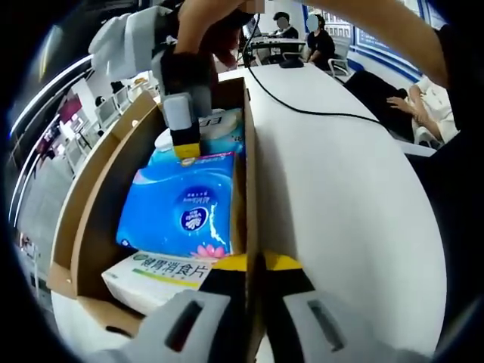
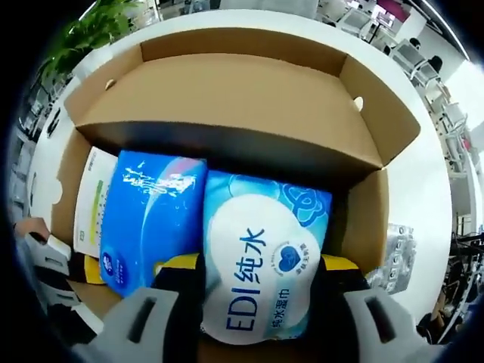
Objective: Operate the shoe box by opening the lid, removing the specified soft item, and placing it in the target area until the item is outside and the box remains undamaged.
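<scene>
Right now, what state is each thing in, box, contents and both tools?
Shoe box: open, lid flap folded back.
EDI wet wipes pack: in the box, between the right tool's jaws.
Blue tissue pack: lying in the box, untouched.
White medicine box: lying in the box beside the tissue pack.
Left tool: jaws clamped on the box wall.
Right tool: jaws straddling the wipes pack; firmness of grip unclear.
</scene>
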